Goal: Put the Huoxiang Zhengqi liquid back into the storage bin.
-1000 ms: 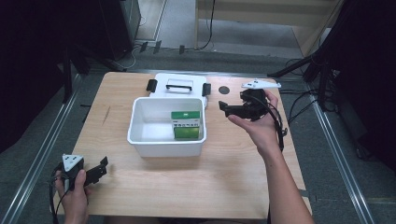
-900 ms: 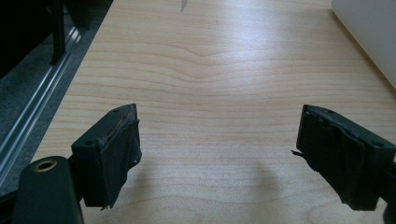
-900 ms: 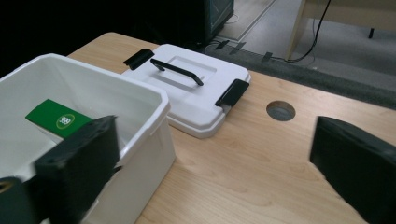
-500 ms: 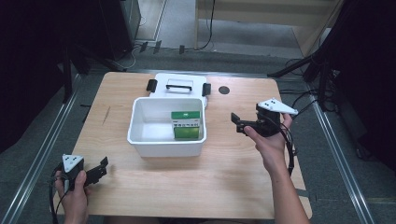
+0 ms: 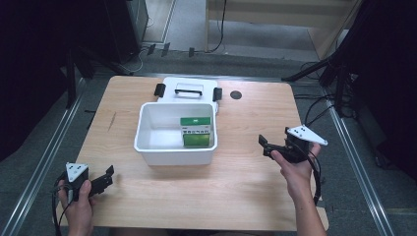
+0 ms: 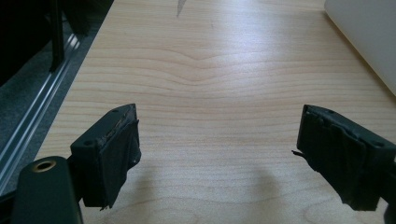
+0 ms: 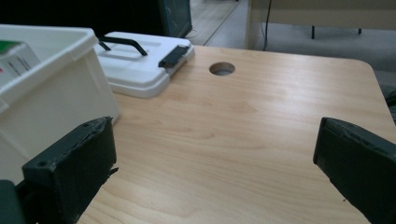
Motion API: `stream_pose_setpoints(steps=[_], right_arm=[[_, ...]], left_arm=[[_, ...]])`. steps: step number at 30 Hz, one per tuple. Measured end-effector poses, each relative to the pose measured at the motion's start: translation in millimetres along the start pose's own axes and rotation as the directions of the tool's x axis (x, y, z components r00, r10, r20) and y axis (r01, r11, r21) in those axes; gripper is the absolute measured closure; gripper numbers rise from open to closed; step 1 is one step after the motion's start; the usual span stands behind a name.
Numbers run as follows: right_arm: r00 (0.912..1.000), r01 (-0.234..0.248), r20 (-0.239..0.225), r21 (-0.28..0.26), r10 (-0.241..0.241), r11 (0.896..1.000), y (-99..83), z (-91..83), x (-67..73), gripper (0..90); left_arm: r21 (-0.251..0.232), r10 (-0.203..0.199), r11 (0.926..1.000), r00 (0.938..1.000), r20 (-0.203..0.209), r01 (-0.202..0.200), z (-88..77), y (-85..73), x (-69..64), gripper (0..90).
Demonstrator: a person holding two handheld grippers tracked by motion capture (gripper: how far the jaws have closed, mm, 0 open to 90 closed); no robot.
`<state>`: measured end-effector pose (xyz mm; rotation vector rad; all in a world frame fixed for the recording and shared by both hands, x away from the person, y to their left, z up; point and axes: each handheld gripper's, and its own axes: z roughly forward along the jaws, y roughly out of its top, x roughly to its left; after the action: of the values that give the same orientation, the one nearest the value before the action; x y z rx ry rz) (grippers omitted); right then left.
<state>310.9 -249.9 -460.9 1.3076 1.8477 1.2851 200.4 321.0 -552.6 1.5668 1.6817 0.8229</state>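
A white plastic bin (image 5: pixel 147 147) stands at the table's middle with a green and white box (image 5: pixel 196 130) inside, against its right wall. The bin's white lid (image 5: pixel 187 91) with a black handle lies flat just behind it. My right gripper (image 5: pixel 264 146) hovers open over bare wood to the right of the bin, nothing between its jaws. In the right gripper view the bin wall (image 7: pixel 51 107), the box corner (image 7: pixel 14 58) and the lid (image 7: pixel 140 65) show ahead on the left. My left gripper (image 5: pixel 107 177) rests open at the table's front left corner, empty.
A round cable hole (image 5: pixel 236 95) pierces the tabletop behind the right gripper. The wooden table (image 5: pixel 236 191) is bounded by metal rails and dark floor on both sides. Cables trail off the right edge.
My right gripper has drawn back from beside the bin's far right corner toward the front right of the table. The left gripper has stayed put.
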Motion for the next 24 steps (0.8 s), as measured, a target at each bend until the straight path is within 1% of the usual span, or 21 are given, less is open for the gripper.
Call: stream_pose_setpoints(steps=[4, 12, 24], right_arm=[[0.9997, -0.018, 0.017, 0.005, 0.018, 1.0, -15.8, -4.6, -8.7, 0.0], [0.9985, -0.045, 0.033, 0.025, 0.044, 0.999, -44.4, -14.5, -22.4, 0.0], [0.9949, -0.081, 0.063, 0.04, 0.078, 0.996, -75.5, -36.7, -41.8, 0.0]], left_arm=[[-0.003, 0.002, 1.0, 1.0, -0.004, -0.002, 0.0, -0.1, -0.6, 14.2], [-0.005, 0.007, 1.0, 1.0, -0.005, -0.007, -0.4, -0.3, -1.1, 14.2], [-0.006, 0.006, 1.0, 0.9999, -0.009, -0.006, -0.3, -0.3, -1.2, 14.2]])
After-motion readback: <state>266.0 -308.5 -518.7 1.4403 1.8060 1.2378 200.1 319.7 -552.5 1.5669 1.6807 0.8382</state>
